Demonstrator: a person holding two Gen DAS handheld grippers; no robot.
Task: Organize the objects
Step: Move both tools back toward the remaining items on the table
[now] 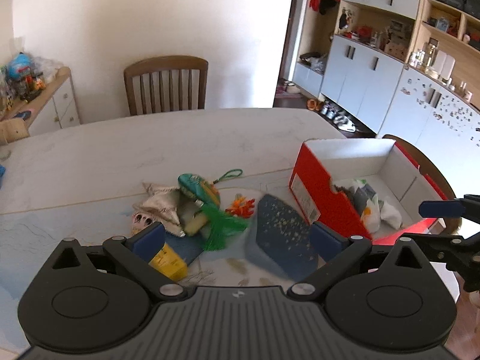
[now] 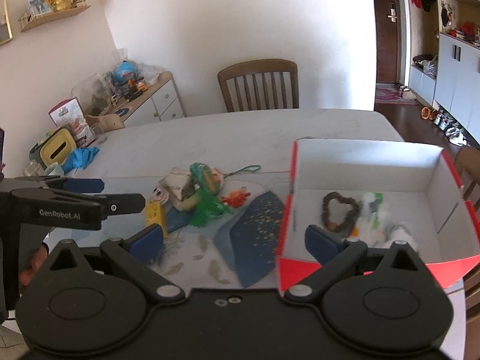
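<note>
Both claws stand apart and empty. Bring your left claw (image 1: 237,237) onto the yellow box (image 1: 168,260) at its 7 o'clock, then to the red box (image 1: 325,207).

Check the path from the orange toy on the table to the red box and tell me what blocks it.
The dark blue speckled pouch lies flat between the orange toy and the red box. The box's near side wall stands upright, so the toy must go over its rim. Nothing else visible blocks that path.

Your right gripper (image 2: 234,241), jaws wide: red box (image 2: 375,162) holding bead loop (image 2: 340,210); toy pile (image 2: 204,195) left.
</note>
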